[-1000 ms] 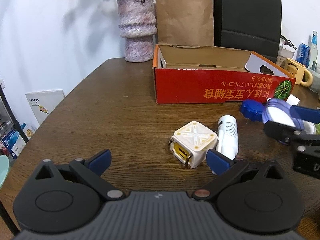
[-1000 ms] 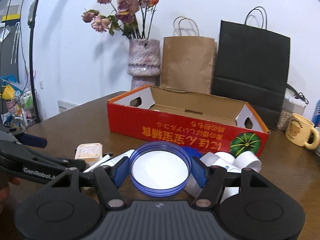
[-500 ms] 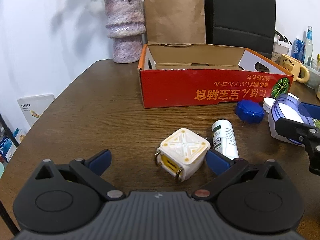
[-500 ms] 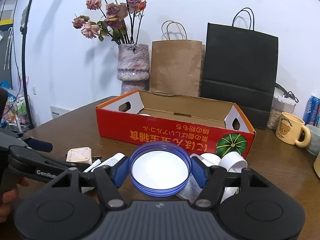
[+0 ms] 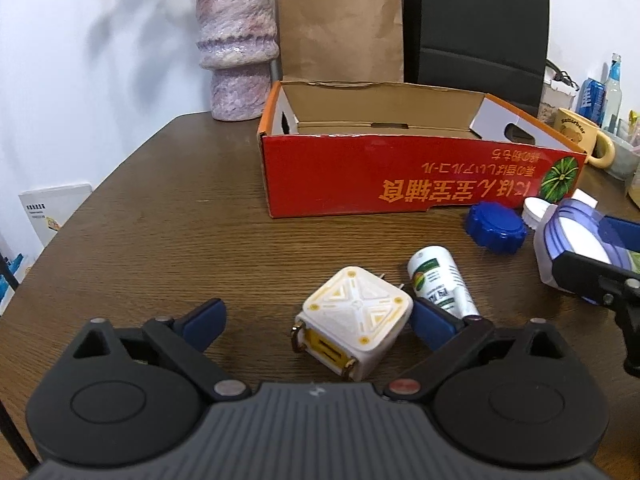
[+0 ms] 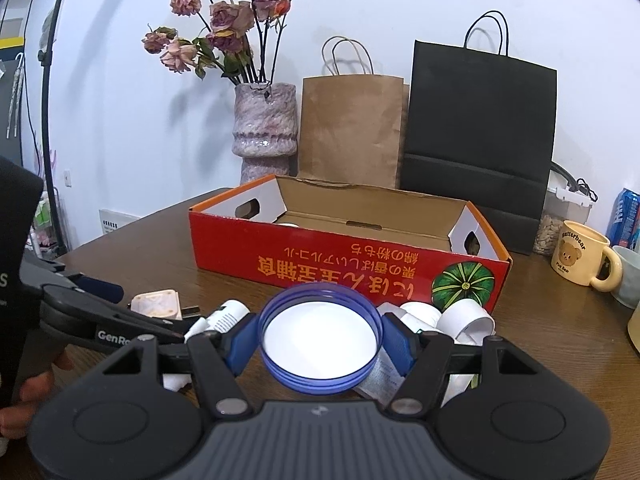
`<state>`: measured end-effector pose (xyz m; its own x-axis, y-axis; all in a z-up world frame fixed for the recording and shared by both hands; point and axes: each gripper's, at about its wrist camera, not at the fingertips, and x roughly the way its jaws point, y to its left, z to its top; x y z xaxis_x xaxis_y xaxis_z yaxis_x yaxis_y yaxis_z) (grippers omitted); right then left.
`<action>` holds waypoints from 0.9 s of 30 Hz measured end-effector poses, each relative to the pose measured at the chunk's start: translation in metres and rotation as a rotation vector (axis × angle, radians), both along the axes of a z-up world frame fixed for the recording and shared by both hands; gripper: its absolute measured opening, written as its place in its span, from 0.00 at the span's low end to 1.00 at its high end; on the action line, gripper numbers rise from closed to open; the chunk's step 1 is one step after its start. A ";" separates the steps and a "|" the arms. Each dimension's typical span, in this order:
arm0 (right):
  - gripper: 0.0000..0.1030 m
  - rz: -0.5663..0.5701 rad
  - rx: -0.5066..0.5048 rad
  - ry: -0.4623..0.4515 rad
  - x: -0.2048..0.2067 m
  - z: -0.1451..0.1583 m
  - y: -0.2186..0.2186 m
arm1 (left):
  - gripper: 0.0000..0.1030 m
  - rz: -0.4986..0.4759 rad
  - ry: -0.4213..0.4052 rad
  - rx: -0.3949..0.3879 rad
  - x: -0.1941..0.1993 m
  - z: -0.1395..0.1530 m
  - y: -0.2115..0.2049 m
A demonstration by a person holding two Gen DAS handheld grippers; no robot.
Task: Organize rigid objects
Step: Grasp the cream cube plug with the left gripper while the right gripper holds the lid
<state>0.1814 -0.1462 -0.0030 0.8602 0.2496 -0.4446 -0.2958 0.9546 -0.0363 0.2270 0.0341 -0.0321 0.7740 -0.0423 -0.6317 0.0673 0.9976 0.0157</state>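
Note:
A white and yellow cube-shaped plug adapter (image 5: 354, 322) lies on the brown table between the wide-apart fingers of my left gripper (image 5: 316, 320), nearer the right finger, with a gap on the left side. A small white bottle (image 5: 440, 282) lies just right of it. My right gripper (image 6: 320, 340) is shut on a round blue-rimmed lid with a white inside (image 6: 320, 338), also seen in the left wrist view as the lid (image 5: 576, 240). The open red cardboard box (image 5: 400, 176) stands behind, and the same box (image 6: 348, 256) shows ahead in the right wrist view.
A dark blue cap (image 5: 495, 228) and white rolls (image 6: 464, 316) lie in front of the box. A vase (image 5: 236, 48), a brown bag (image 5: 340, 24) and a black bag (image 5: 476, 28) stand behind it. A yellow mug (image 6: 580, 258) sits far right. A hand (image 6: 24, 396) holds the left gripper.
The left gripper has moved forward and to the right, so the cube adapter now sits between its fingers. The right gripper has kept its hold on the lid.

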 end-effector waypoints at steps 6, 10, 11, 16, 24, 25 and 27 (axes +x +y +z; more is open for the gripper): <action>0.64 0.005 0.000 -0.001 0.000 -0.001 0.001 | 0.60 -0.042 -0.006 -0.011 -0.004 0.000 -0.005; 0.64 0.007 0.001 -0.004 -0.001 0.000 0.001 | 0.55 -0.050 -0.016 -0.011 -0.009 0.001 -0.007; 0.64 0.008 0.002 -0.006 -0.002 0.000 0.001 | 0.55 -0.048 -0.016 -0.011 -0.009 0.001 -0.007; 0.63 0.010 0.006 -0.012 -0.003 0.001 0.000 | 0.55 -0.021 -0.037 0.011 -0.014 0.004 -0.007; 0.64 0.017 0.010 -0.025 -0.007 0.004 0.000 | 0.55 0.015 -0.063 0.005 -0.022 0.010 -0.006; 0.64 0.017 0.012 -0.027 -0.007 0.005 0.000 | 0.55 0.015 -0.063 -0.001 -0.023 0.011 -0.005; 0.64 0.017 0.015 -0.029 -0.008 0.006 -0.001 | 0.55 0.023 -0.068 0.002 -0.025 0.013 -0.006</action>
<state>0.1732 -0.1469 0.0029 0.8684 0.2705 -0.4155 -0.3107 0.9500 -0.0309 0.2025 0.0279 -0.0192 0.8161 -0.0231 -0.5774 0.0431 0.9989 0.0210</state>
